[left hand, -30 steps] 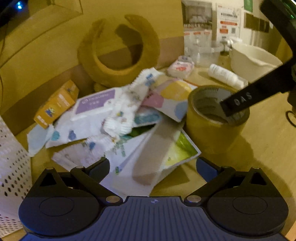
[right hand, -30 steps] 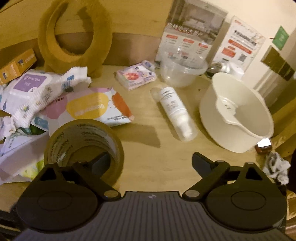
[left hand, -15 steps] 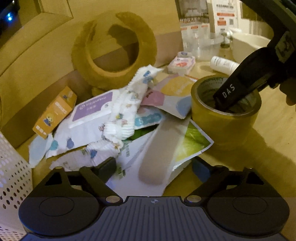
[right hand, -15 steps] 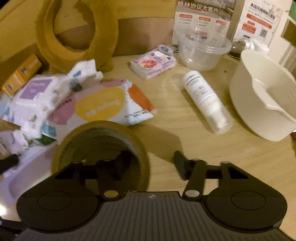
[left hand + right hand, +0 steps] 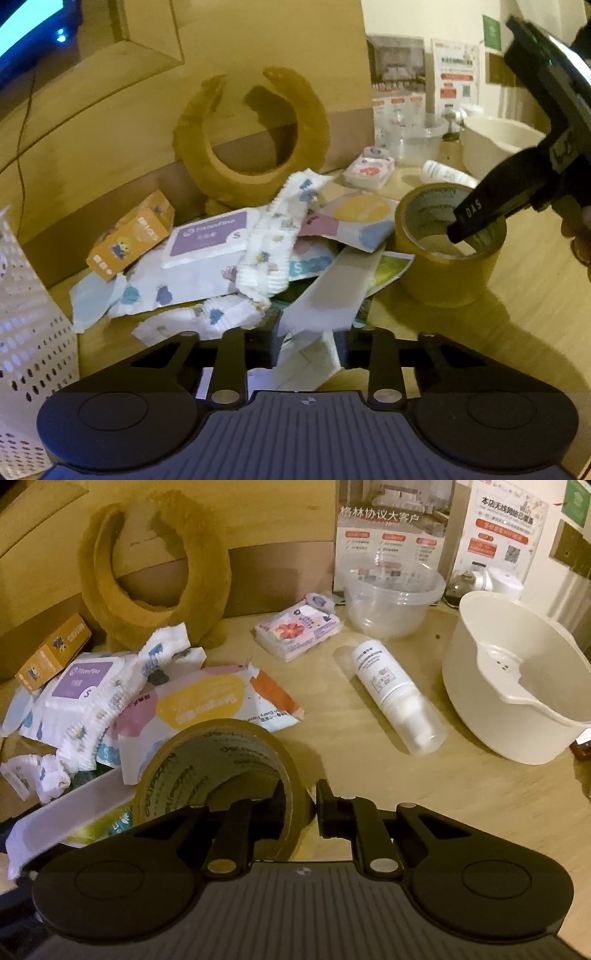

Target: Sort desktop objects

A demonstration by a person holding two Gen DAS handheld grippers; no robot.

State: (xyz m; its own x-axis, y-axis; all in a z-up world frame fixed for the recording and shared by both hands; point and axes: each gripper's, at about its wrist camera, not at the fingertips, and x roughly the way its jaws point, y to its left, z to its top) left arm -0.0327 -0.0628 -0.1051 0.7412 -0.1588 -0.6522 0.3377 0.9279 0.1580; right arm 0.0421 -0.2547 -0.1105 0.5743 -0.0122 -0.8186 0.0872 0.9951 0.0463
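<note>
Sorting has barely begun: the right gripper (image 5: 301, 806) is closing on the wall of the brown packing-tape roll (image 5: 221, 771) standing on the wooden desk (image 5: 369, 775), the left gripper (image 5: 308, 345) closing on a white paper packet (image 5: 321, 299) in the unsorted pile.

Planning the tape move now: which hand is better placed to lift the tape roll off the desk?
Right. The right gripper has its jaws closing across the wall of the tape roll, one finger inside the core. The left gripper is closing on the flat paper packet, beside the roll.
</note>
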